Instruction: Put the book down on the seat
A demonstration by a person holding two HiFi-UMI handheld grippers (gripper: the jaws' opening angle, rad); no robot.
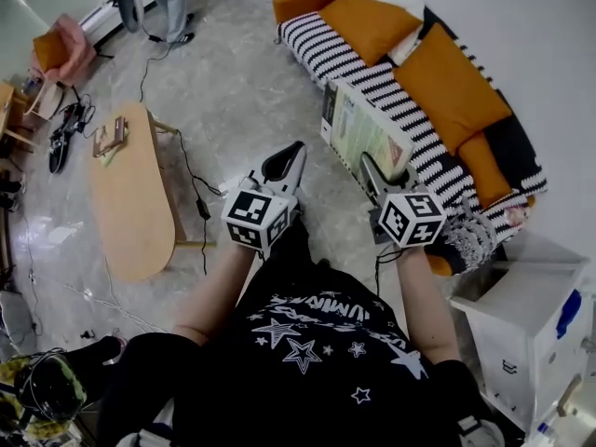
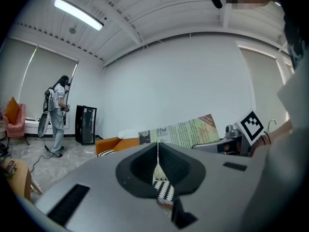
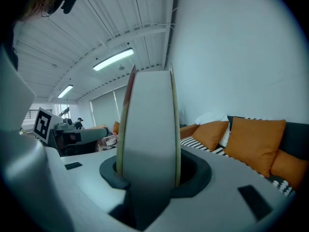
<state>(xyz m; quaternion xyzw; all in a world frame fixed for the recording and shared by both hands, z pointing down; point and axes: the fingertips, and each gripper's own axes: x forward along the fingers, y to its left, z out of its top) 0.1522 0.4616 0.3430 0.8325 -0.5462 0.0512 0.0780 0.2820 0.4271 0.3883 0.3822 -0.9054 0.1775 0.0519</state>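
Gripping the book (image 1: 365, 127) by its near edge, the jaws of the right gripper (image 1: 371, 168) hold it upright at the front edge of the striped sofa (image 1: 321, 49) seat, not lying on it. The left gripper (image 1: 294, 152) sits alongside, farther out from the sofa, its jaws closed on nothing. Beyond the book, orange cushions (image 1: 372, 19) lean along the sofa's back.

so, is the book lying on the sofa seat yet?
No, the book stands on edge, clamped in the right tool, in front of the striped sofa seat rather than lying on it.
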